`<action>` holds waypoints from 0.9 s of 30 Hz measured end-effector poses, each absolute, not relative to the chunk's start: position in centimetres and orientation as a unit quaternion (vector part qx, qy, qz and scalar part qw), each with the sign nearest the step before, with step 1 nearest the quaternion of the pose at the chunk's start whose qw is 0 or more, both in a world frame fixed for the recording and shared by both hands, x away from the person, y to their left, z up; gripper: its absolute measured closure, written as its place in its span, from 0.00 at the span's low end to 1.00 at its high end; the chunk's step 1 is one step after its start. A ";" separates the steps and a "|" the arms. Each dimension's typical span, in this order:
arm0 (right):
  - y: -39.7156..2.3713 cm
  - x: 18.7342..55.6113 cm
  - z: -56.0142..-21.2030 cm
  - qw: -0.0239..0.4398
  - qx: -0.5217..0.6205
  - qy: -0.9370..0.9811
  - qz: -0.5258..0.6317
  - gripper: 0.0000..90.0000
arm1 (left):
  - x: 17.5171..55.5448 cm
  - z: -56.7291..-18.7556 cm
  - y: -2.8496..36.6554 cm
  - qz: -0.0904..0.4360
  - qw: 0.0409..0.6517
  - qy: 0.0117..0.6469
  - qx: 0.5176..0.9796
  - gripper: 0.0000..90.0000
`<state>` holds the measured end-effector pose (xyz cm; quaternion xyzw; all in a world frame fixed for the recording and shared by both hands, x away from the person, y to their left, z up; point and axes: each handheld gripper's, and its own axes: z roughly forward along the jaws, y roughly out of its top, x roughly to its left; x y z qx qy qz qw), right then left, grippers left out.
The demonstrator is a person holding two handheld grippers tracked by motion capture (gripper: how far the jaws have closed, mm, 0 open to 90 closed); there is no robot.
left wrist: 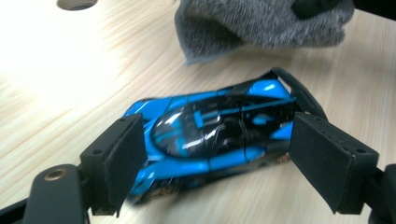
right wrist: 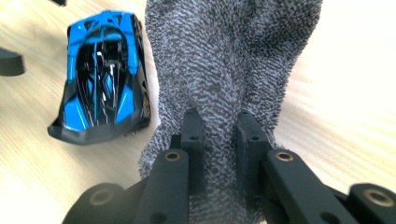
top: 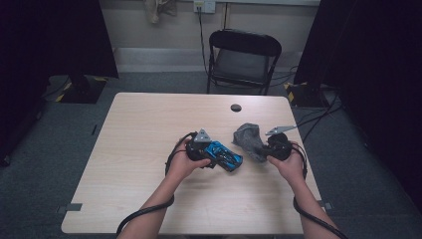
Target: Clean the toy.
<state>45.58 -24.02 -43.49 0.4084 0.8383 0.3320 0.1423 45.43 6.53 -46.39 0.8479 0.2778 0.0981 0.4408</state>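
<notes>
A blue-and-black toy sports car (top: 225,155) lies on the pale wood-grain table (top: 139,149), right of centre and between the pads of the left gripper (top: 219,154), with a grey terry cloth (top: 249,139) just beside it to the right. The high view sets the scene: two forearms enter from the bottom edge, a round cable hole (top: 236,107) sits near the table's far edge, and a black folding chair (top: 243,59) stands beyond it on grey carpet. From that height the car is a small bright wedge and the cloth a crumpled lump.

The left gripper view supplies the close detail. The toy sports car (left wrist: 215,135) shows a glossy, hard shell with a dark cockpit canopy and angular panels, its long sides facing the two flat black pads (left wrist: 322,158). Those pads stand spread to either side of the car; whether they touch its bodywork cannot be told.

The right gripper view looks the other way. Here the right gripper (right wrist: 219,135) is pressed tight on a fold of the grey terry cloth (right wrist: 233,60), whose looped, nubby pile rises in soft ridges above the jaws. The toy sports car (right wrist: 102,74) lies to the left of the cloth, nearly touching its edge.
</notes>
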 end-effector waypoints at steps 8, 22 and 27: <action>-22.9 45.6 -41.0 0.152 0.397 0.830 0.360 0.86 | 44.1 -46.7 10.3 0.100 0.420 0.284 0.856 0.21; -14.0 45.2 -39.9 0.132 0.321 0.857 0.381 0.86 | 41.9 -43.6 16.1 0.120 0.432 0.294 0.844 0.21; -10.3 44.6 -40.5 0.124 0.289 0.872 0.375 0.86 | 41.3 -42.5 18.5 0.135 0.441 0.307 0.833 0.21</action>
